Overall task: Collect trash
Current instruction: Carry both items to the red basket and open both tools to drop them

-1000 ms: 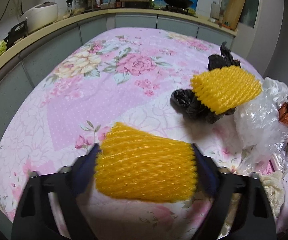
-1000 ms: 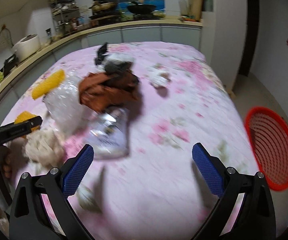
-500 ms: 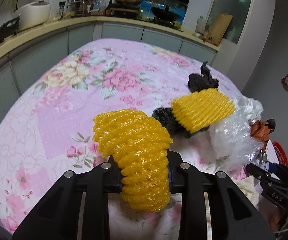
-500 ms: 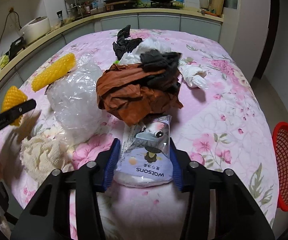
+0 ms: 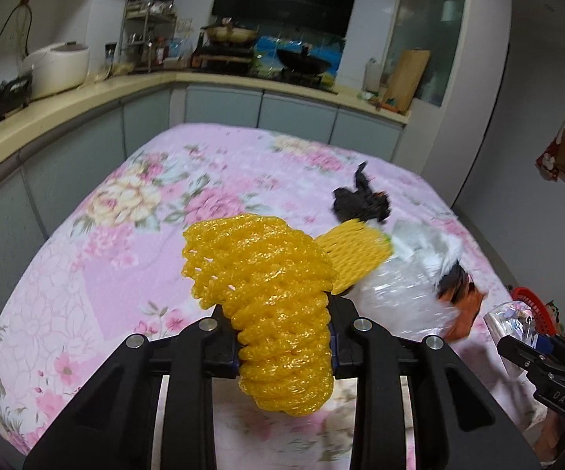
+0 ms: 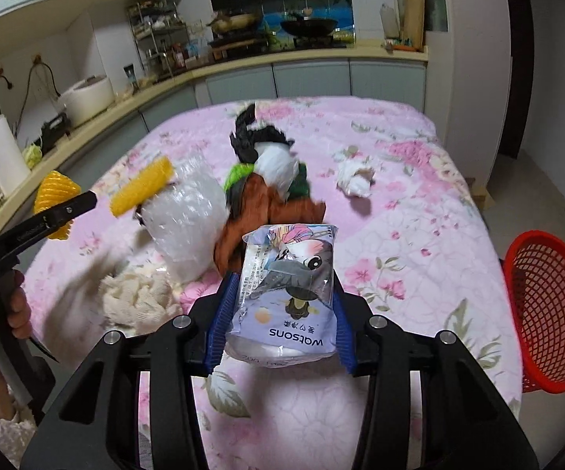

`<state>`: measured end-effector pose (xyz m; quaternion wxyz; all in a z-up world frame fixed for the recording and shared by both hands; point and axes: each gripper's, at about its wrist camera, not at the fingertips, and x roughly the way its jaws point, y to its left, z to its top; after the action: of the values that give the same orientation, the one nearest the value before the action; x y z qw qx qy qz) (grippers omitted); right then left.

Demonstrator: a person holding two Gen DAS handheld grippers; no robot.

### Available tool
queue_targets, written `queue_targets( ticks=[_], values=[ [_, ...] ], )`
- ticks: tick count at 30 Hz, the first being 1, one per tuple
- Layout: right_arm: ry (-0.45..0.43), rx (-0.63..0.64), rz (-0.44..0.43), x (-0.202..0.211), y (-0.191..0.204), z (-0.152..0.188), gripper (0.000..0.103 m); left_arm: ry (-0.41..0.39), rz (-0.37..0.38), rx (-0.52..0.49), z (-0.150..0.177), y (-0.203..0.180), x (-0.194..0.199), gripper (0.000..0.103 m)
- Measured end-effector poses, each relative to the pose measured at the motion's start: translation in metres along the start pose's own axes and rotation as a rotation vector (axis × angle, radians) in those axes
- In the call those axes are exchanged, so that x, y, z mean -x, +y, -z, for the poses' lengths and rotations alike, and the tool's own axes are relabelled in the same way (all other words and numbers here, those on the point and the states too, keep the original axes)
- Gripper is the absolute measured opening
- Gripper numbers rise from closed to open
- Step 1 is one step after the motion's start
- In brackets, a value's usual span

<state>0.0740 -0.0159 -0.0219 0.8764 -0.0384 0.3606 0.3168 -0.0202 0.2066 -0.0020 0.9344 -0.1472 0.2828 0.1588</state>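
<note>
Left gripper [image 5: 284,346] clamped on a crumpled yellow foam fruit net [image 5: 270,293], lifted clear of the pink floral tablecloth [image 5: 98,282]. Second yellow foam net [image 6: 142,185] lies on a clear crinkled plastic bag [image 6: 186,215], which touches an orange-brown crumpled bag [image 6: 259,211]; black bag [image 6: 245,135] behind, cream rag [image 6: 137,303] in front. Right gripper [image 6: 282,323] closed on a white-and-lilac Watsons plastic packet [image 6: 288,293], blue pads pressing both sides, raised off the cloth. White paper wad [image 6: 355,180] sits apart. Red mesh basket [image 6: 549,305] beside the table's right edge.
</note>
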Motion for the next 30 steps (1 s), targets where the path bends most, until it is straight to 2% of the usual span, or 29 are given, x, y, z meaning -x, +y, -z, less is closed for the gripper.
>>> queue_targets(
  ticks=[8,14,30],
  values=[
    [-0.097,-0.029,0.004,0.028,-0.017,-0.011,0.043,-0.045,0.071,-0.070,-0.006,-0.039,0.011,0.028],
    [-0.155,-0.054,0.035,0.048,-0.037,-0.018,0.043,-0.065,0.165,-0.130,-0.011,-0.080,0.013,0.028],
    [-0.296,-0.179,0.192,0.104,-0.112,-0.025,0.043,-0.086,0.366,-0.290,-0.022,-0.198,0.008,0.028]
  ],
)
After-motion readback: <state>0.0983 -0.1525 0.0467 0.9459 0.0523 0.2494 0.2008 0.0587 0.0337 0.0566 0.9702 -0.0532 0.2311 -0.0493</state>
